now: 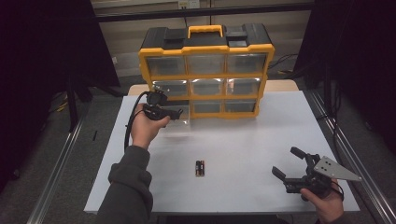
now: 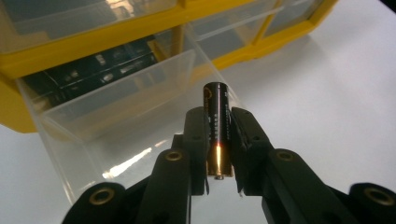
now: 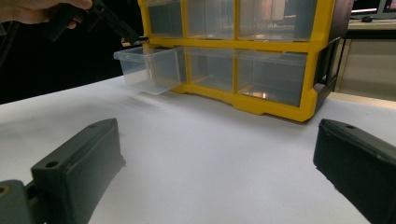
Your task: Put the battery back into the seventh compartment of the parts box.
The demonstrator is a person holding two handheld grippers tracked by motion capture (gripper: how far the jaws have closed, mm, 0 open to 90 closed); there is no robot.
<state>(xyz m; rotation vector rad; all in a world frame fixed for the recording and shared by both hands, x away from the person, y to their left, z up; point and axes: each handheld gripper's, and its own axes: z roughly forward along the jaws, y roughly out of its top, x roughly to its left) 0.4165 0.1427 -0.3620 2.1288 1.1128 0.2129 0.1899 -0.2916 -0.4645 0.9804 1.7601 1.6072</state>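
From the high view, the left gripper (image 1: 173,113) is held up near the pulled-out bottom-left drawer (image 1: 180,122) of the yellow organizer (image 1: 205,70), the forearm reaching in from the lower left with the wrist raised; two more batteries (image 1: 200,168) lie on the white table (image 1: 261,140) near the middle, and the right gripper (image 1: 292,165) rests low at the near right corner, jaws spread and empty. In the left gripper view, the jaws are clamped on a single battery (image 2: 217,126), which stands lengthwise between them, its far end pointing at the clear drawer (image 2: 116,116) just ahead. To do this step well, the hand should probably carry the battery fully over the drawer's front wall, lower it close to the floor of the drawer, and only then release, so it neither bounces out nor catches on the rim. In the right gripper view, the wide-apart jaws frame bare table, with the drawer (image 3: 149,67) and the left gripper (image 3: 114,21) above its near corner.
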